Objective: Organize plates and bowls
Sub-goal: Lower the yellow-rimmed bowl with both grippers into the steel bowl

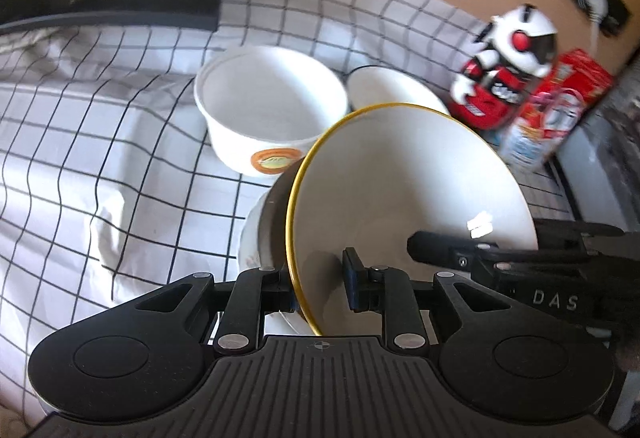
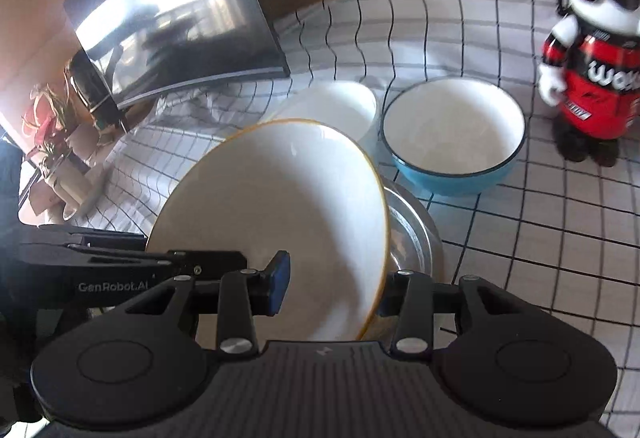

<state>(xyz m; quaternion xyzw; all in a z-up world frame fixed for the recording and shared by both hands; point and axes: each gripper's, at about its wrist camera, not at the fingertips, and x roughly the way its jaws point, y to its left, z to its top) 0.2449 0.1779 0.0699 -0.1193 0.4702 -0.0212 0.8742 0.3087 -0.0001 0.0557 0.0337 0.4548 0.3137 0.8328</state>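
A white bowl with a yellow rim (image 1: pixel 400 178) (image 2: pixel 272 198) hangs tilted over a metal bowl (image 2: pixel 416 234) (image 1: pixel 272 226), which sits on a white plate (image 1: pixel 249 238). My left gripper (image 1: pixel 320 290) is shut on its near rim, one pad inside and one outside. My right gripper (image 2: pixel 332 290) is shut on the opposite rim in the same way. Each view shows a finger of the other gripper (image 1: pixel 440 248) (image 2: pixel 192 262) reaching over the bowl. Behind stand a white tub with an orange label (image 1: pixel 272 106) (image 2: pixel 332 106) and a blue bowl with a white inside (image 2: pixel 452 130) (image 1: pixel 392 90).
A checked cloth (image 1: pixel 100 142) covers the surface. A red, white and black toy figure (image 2: pixel 592 58) (image 1: pixel 508 66) stands at the right with a red box (image 1: pixel 568 98) behind it. A dark screen (image 2: pixel 172 18) leans at the back left.
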